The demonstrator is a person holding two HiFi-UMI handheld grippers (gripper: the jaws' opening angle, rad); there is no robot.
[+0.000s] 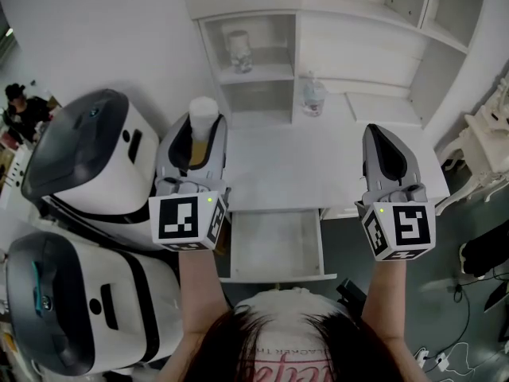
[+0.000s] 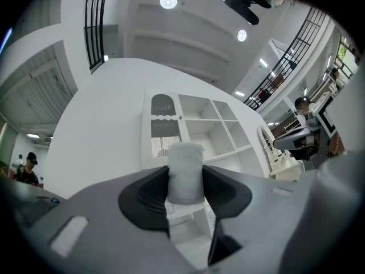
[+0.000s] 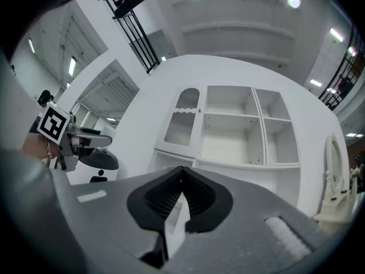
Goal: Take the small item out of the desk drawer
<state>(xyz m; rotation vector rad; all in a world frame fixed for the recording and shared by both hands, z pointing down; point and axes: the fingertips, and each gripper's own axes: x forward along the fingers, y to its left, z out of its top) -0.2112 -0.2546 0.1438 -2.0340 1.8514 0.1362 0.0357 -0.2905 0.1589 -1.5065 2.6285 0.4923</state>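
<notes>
Lighting: bright, even, diffuse; round recessed white ceiling lamps (image 2: 168, 1) overhead, slight flare. White flat desk top (image 1: 294, 169) near washed out; shadows faint. Gripper views: strong fisheye bending, black vignetted corners. White fuzzy cylindrical item (image 2: 185, 173) near lens, soft focus.

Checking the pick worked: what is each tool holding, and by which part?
Left tool grips the small white cylinder by its sides, top protruding; right tool empty.

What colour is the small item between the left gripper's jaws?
The small item is white on top, yellowish below; the head view shows it best.
</notes>
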